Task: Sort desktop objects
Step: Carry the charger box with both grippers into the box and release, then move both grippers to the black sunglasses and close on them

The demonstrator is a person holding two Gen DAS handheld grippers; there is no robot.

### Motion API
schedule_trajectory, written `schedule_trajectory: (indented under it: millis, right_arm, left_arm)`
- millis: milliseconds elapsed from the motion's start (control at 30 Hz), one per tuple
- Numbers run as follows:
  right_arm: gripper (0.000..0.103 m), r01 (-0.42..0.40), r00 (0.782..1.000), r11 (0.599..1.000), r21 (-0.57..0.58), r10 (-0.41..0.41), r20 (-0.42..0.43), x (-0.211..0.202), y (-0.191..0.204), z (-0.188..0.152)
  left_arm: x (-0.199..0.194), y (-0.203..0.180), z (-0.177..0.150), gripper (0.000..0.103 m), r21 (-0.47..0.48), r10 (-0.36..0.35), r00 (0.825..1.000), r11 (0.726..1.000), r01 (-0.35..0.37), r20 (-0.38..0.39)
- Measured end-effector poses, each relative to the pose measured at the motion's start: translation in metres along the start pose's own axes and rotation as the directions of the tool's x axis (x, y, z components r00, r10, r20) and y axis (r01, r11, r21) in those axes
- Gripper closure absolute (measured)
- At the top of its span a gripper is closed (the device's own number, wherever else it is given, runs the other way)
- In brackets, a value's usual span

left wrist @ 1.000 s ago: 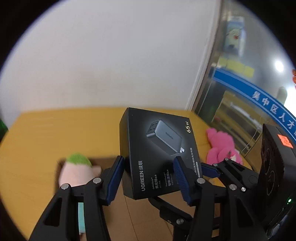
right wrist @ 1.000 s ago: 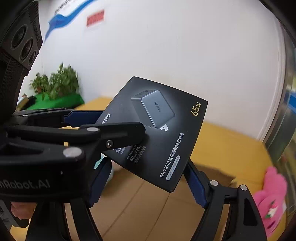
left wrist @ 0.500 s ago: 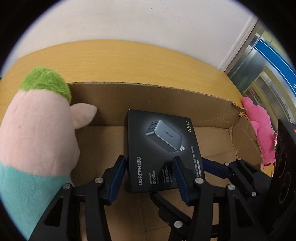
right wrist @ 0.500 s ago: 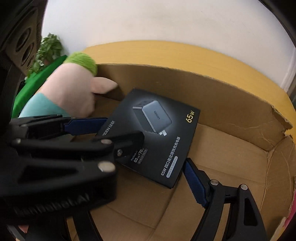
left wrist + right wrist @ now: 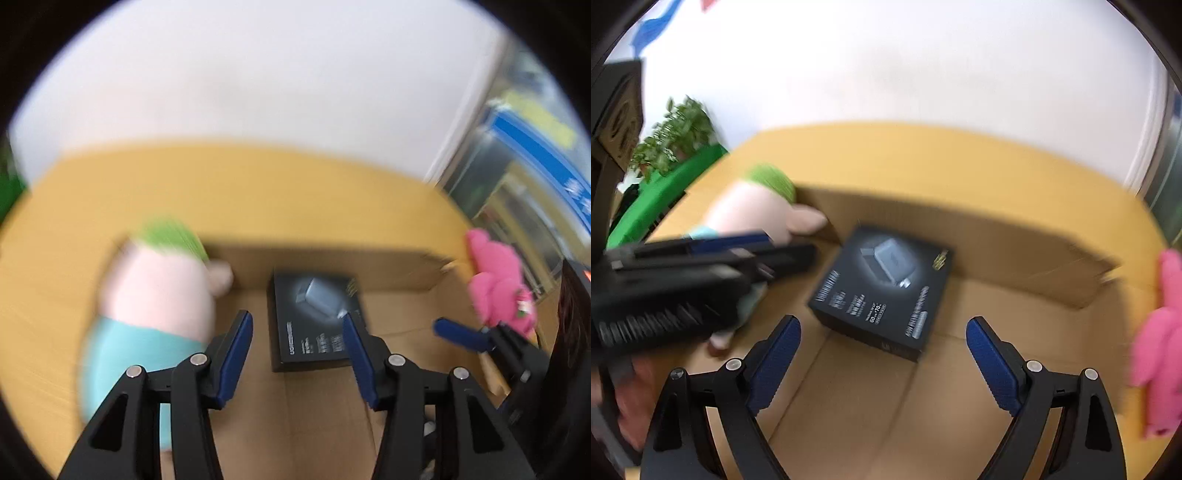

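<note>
A green plant point(image 5: 674, 136) stands at the far left beyond the yellow worktop point(image 5: 923, 155). On the worktop sits an open carton point(image 5: 997, 254). At the carton's left end lies a plush toy point(image 5: 159, 295) with a green top, pale pink body and light blue lower part; in the right wrist view it leans against the carton's back wall.

Just right of the toy, a black charger box point(image 5: 314, 321) lies flat on the carton floor, printed face up, close to the back wall. It is free of both tools.

The left tool point(image 5: 299, 339) hovers above the near edge of the box, its blue pads on either side of the box in the picture but not pressing on it; its jaws are opening. In the right wrist view this tool shows as a blurred black shape point(image 5: 701, 266) at the left, beside the toy.

The right tool point(image 5: 882, 354) hangs above the carton floor just in front of the box, its jaws wide apart and opening, nothing between them.

A bright pink plush point(image 5: 1160, 343) lies outside the carton at its right end. Both views are smeared by motion.
</note>
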State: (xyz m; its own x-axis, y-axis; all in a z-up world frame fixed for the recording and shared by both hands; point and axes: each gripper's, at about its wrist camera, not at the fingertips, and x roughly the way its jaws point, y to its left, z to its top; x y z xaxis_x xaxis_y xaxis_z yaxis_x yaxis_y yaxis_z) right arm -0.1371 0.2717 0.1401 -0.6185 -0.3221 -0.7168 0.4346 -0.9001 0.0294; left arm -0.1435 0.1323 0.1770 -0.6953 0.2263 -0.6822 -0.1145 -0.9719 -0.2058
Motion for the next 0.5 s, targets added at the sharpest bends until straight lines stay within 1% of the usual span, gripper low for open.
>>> schedule_trajectory:
  millis: [33,67,100,133,167,200,233,267,300,333,367,400,433,467,500]
  right_arm:
    - [0.007,0.009,0.998,1.000,-0.020,-0.008,0.056,-0.032,-0.001,-0.006]
    - [0.005,0.027,0.995,0.999,-0.032,-0.023,0.102,-0.057,0.002,-0.010]
    - [0.004,0.044,0.990,0.998,-0.035,-0.038,0.135,-0.078,0.006,-0.014]
    - [0.004,0.055,0.984,0.998,-0.031,-0.049,0.170,-0.097,0.014,-0.019]
    - [0.004,0.059,0.980,0.998,-0.018,-0.054,0.192,-0.114,0.008,-0.028]
    - [0.008,0.061,0.975,0.998,0.002,-0.060,0.216,-0.131,0.011,-0.040]
    - [0.015,0.077,0.965,0.997,0.031,-0.083,0.249,-0.150,0.011,-0.056]
    - [0.040,0.109,0.955,0.992,0.067,-0.124,0.268,-0.166,0.009,-0.069]
    - [0.060,0.131,0.951,0.986,0.100,-0.153,0.267,-0.173,0.005,-0.080]
    - [0.062,0.129,0.954,0.982,0.140,-0.161,0.253,-0.178,-0.001,-0.094]
    - [0.062,0.111,0.963,0.978,0.178,-0.150,0.223,-0.175,-0.004,-0.109]
    - [0.061,0.095,0.973,0.976,0.198,-0.133,0.190,-0.169,-0.005,-0.120]
    - [0.060,0.081,0.983,0.970,0.229,-0.115,0.140,-0.160,-0.009,-0.132]
    - [0.054,0.076,0.989,0.964,0.253,-0.105,0.103,-0.150,-0.012,-0.141]
    - [0.050,0.073,0.993,0.961,0.268,-0.094,0.069,-0.144,-0.015,-0.148]
  left_arm:
    - [-0.034,-0.002,-0.003,0.041,0.031,0.021,0.997,0.999,-0.023,0.070]
    - [-0.064,-0.004,-0.008,0.025,0.053,0.042,0.989,0.997,-0.050,0.140]
    - [-0.100,-0.004,-0.019,0.020,0.075,0.059,0.972,0.994,-0.078,0.229]
    - [-0.122,-0.004,-0.028,0.020,0.085,0.069,0.956,0.992,-0.097,0.286]
    - [-0.144,-0.002,-0.039,0.020,0.092,0.082,0.940,0.989,-0.119,0.330]
    - [-0.160,0.001,-0.051,0.020,0.092,0.094,0.933,0.987,-0.134,0.347]
    - [-0.172,0.004,-0.063,0.020,0.084,0.108,0.932,0.986,-0.145,0.347]
    - [-0.181,0.011,-0.078,0.022,0.065,0.120,0.929,0.986,-0.152,0.350]
    - [-0.185,0.016,-0.090,0.046,0.050,0.129,0.926,0.986,-0.157,0.355]
    - [-0.182,0.019,-0.101,0.069,0.049,0.122,0.934,0.988,-0.146,0.337]
    - [-0.173,0.025,-0.110,0.101,0.046,0.107,0.956,0.991,-0.124,0.272]
    - [-0.162,0.026,-0.117,0.100,0.030,0.107,0.969,0.993,-0.116,0.223]
    - [-0.154,0.030,-0.125,0.100,0.015,0.122,0.974,0.992,-0.127,0.192]
    - [-0.146,0.032,-0.133,0.100,0.015,0.151,0.973,0.988,-0.156,0.172]
    - [-0.141,0.035,-0.139,0.100,0.019,0.158,0.975,0.986,-0.163,0.154]
